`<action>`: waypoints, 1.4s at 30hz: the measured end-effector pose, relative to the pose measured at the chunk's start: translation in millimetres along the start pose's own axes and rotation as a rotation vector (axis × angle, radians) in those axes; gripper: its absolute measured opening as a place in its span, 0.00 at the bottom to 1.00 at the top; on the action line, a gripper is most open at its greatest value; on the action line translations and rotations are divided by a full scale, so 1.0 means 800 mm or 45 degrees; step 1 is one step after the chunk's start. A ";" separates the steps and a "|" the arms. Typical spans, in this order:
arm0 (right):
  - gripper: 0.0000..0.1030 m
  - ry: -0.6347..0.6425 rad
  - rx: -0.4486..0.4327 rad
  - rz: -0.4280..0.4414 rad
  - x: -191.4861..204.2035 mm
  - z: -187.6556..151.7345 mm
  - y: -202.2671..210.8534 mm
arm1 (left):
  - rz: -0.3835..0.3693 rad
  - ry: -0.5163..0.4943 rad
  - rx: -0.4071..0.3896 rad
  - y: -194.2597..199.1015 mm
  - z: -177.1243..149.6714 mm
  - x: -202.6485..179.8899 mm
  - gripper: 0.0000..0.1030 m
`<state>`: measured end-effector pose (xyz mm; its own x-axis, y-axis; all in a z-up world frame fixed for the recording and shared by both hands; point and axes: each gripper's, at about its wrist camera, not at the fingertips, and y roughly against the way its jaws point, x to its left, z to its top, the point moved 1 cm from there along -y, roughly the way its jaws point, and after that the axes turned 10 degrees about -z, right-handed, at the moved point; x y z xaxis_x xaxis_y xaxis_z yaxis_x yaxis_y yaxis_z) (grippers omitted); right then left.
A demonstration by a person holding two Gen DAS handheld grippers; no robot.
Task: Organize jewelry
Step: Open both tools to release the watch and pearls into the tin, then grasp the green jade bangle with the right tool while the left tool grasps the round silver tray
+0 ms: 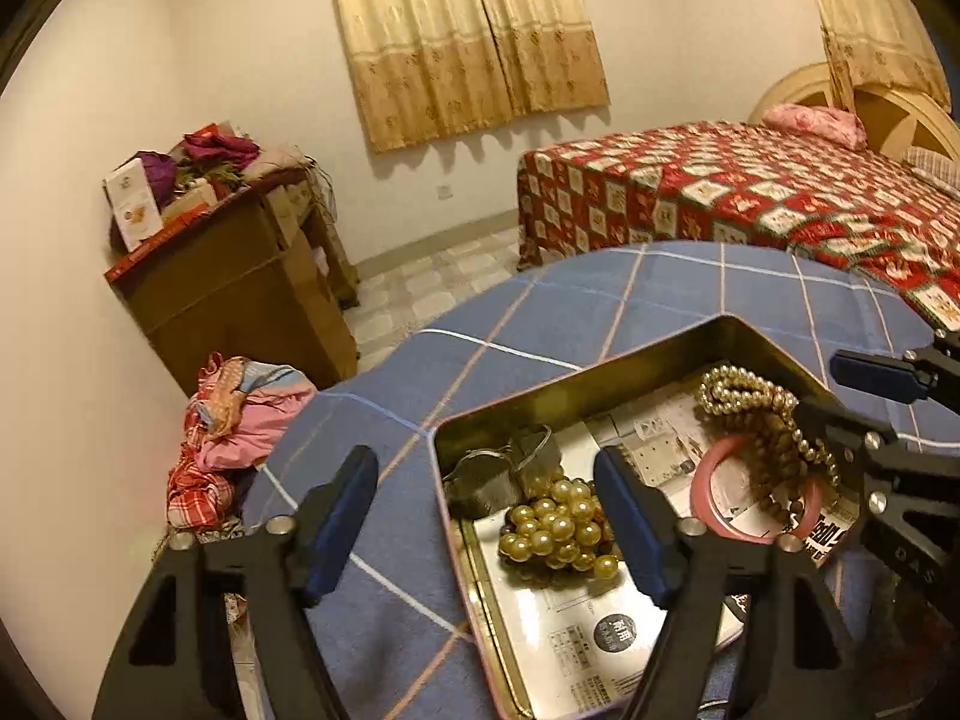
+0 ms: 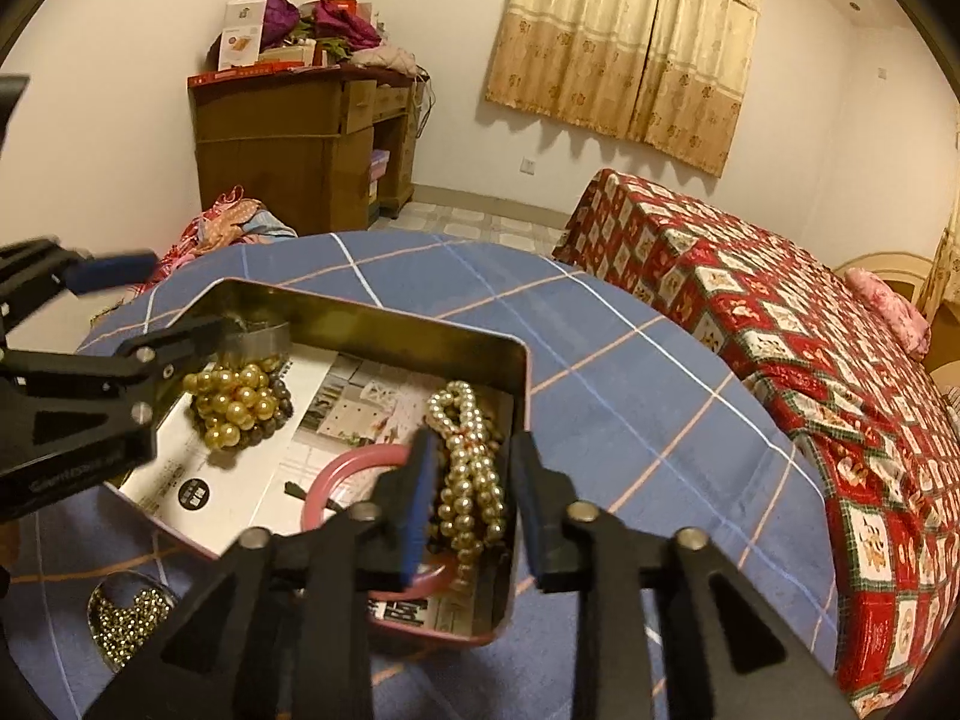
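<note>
Fingers wide on my left gripper, straddling the tin's near-left wall; right gripper, half-open, brackets the pearl strand, not pinching.

Bedroom under warm, yellowish light. Plain pale walls. Gold patterned curtains hang closed. Floor of light square tiles. Brown wooden desk against the wall, its top heaped with boxes and purple cloth. Crumpled pink and red clothes lie beside it. Bed under a red-and-white patchwork cover, pink pillow by the cream headboard. Foreground surface covered in blue checked cloth.
</note>
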<state>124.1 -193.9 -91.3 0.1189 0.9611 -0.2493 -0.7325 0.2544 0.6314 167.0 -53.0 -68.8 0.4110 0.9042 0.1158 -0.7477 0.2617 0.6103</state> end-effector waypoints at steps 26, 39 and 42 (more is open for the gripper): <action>0.57 -0.146 0.063 -0.064 -0.058 -0.098 0.076 | 0.026 0.022 0.090 0.068 -0.108 -0.015 0.73; 0.57 -0.166 0.105 -0.021 -0.054 -0.126 0.077 | -0.002 0.020 0.136 0.059 -0.126 -0.022 0.73; 0.57 -0.144 0.116 -0.018 -0.051 -0.126 0.074 | -0.008 0.021 0.145 0.056 -0.126 -0.022 0.73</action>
<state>8.8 -228.6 -117.9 0.2073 0.9620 -0.1779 -0.6669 0.2720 0.6937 73.5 -23.1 -122.5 0.4062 0.9084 0.0991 -0.6807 0.2285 0.6960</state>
